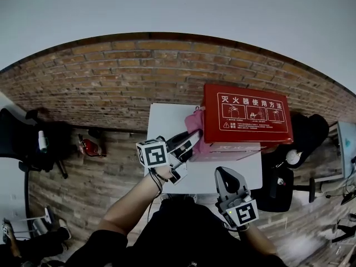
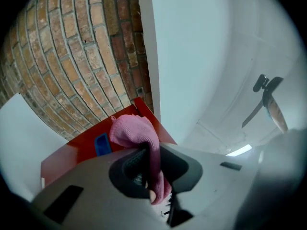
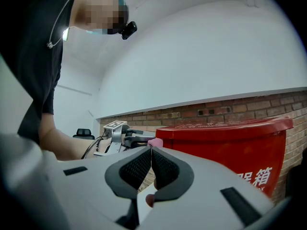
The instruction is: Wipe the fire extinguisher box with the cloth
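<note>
A red fire extinguisher box with white print stands on a small white table by a brick wall. My left gripper is shut on a pink cloth, which presses against the box's left end. In the left gripper view the cloth bunches beyond the jaws against the red box. My right gripper hangs near the table's front edge, shut and holding nothing. In the right gripper view its jaws meet, with the box to the right.
A brick wall runs behind the table. Black chairs stand at the right and dark gear at the left. A red object lies on the floor left of the table.
</note>
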The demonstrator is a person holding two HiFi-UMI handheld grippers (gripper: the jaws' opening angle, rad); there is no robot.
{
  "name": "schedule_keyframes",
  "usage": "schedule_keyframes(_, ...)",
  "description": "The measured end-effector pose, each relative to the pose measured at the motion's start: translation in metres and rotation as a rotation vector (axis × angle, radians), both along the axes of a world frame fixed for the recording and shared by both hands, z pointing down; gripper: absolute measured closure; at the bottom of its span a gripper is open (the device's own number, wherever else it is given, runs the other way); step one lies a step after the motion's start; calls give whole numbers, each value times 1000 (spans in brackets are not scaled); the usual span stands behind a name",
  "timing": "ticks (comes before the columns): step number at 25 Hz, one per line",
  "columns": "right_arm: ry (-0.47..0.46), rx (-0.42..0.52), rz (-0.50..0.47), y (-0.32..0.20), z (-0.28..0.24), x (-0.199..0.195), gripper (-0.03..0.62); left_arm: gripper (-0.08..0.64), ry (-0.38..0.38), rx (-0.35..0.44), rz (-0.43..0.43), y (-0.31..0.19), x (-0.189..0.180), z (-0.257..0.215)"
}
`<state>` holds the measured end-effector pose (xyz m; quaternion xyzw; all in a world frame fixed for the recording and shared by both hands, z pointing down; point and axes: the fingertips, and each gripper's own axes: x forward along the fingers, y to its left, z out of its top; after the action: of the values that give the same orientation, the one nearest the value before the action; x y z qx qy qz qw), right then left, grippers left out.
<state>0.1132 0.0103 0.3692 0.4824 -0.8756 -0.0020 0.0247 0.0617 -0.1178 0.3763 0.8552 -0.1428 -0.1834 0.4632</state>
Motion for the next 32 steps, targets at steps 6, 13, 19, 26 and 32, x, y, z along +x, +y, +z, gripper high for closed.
schedule_keyframes(6,-12,17,-11,-3,-5,3,571,486,-128,88,-87,0,-19,-5)
schedule_keyframes(13,-25,38,-42,-11,-13,0,571,486,-312,248,-196,6,-36,-18)
schedule_keyframes(19,-34,58,-72,-17,-19,-4,571,486,-453,401,-273,19,-41,-34)
schedule_keyframes(26,-71,46,-84,-25,-33,-5,571,486,-605,595,-353,42,-38,-52)
schedule_keyframes(32,-71,60,-52,-35,-34,6,571,486,-691,748,-406,65,-32,-67)
